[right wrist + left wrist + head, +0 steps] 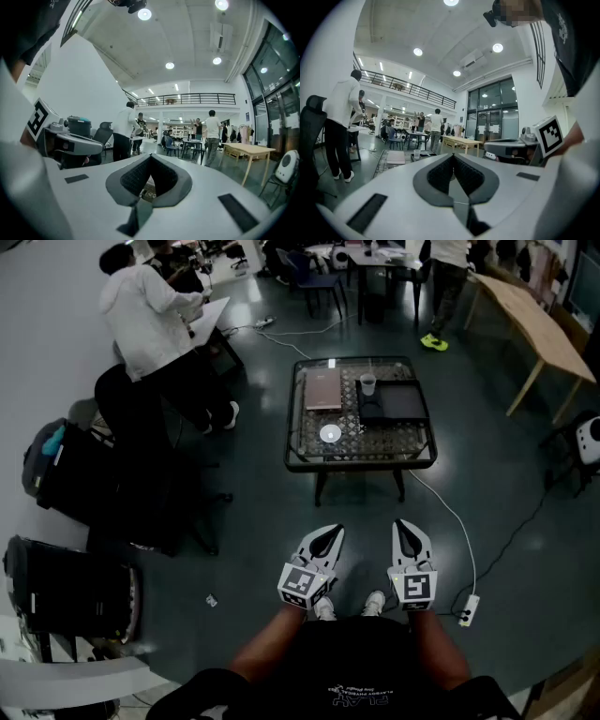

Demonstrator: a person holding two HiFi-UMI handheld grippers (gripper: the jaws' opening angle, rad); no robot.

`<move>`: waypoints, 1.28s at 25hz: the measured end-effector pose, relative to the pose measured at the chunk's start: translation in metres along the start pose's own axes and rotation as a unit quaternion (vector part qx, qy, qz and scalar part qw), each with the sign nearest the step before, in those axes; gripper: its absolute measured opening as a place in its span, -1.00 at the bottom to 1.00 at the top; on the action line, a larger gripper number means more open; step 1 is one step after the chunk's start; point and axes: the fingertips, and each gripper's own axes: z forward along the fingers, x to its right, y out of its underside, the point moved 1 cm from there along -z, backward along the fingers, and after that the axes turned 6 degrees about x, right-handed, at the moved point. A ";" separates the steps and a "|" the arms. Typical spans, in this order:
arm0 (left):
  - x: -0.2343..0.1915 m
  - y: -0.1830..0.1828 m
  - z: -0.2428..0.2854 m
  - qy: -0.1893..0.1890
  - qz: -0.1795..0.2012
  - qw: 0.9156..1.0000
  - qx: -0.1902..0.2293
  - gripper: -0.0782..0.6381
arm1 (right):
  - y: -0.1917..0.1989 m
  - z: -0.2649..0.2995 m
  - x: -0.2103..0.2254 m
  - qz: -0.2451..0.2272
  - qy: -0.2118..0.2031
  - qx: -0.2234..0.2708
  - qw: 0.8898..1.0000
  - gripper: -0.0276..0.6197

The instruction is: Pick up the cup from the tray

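My own legs and dark shirt fill the bottom of the head view, and just past my knees I hold both tools out side by side, nearly level, over the dark floor. My left gripper (333, 531) has its jaws closed tip to tip; in the left gripper view (452, 156) the ribbed pads meet at the front with nothing between them. My right gripper (401, 525) is the same, and the right gripper view (150, 156) shows the tips pressed together and empty. The two tools are apart from each other, each with its marker cube toward me, and my shoes (324, 608) show between them. Well ahead of the jaws stands a low glass-topped table (361, 462) with a dark frame. On its right half lies a black tray (398, 404), and the cup (367, 383), clear and upright, stands at the tray's far left corner, well apart from both grippers. The left gripper view catches the cup (416, 153) small, to the left of my jaws. Left of the tray lies a brownish book (323, 388), and nearer to me a small round white thing (329, 434). A white cable runs from the table to a power strip (466, 611) on the floor beside my right side. A person in a white hoodie (150, 310) stands at a desk far to the left.
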 end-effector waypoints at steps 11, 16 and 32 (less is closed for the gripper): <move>0.019 -0.006 0.020 0.001 0.017 1.000 0.005 -0.76 | 0.012 -0.007 0.023 0.029 -0.007 0.007 1.000 -0.89; 0.023 -0.010 0.023 -0.009 0.025 1.000 0.007 -0.76 | 0.008 -0.012 0.031 0.034 -0.018 0.028 0.999 -0.89; 0.046 -0.013 0.052 -0.033 0.040 0.999 0.013 -0.76 | -0.007 -0.007 0.071 0.043 -0.035 0.045 0.997 -0.89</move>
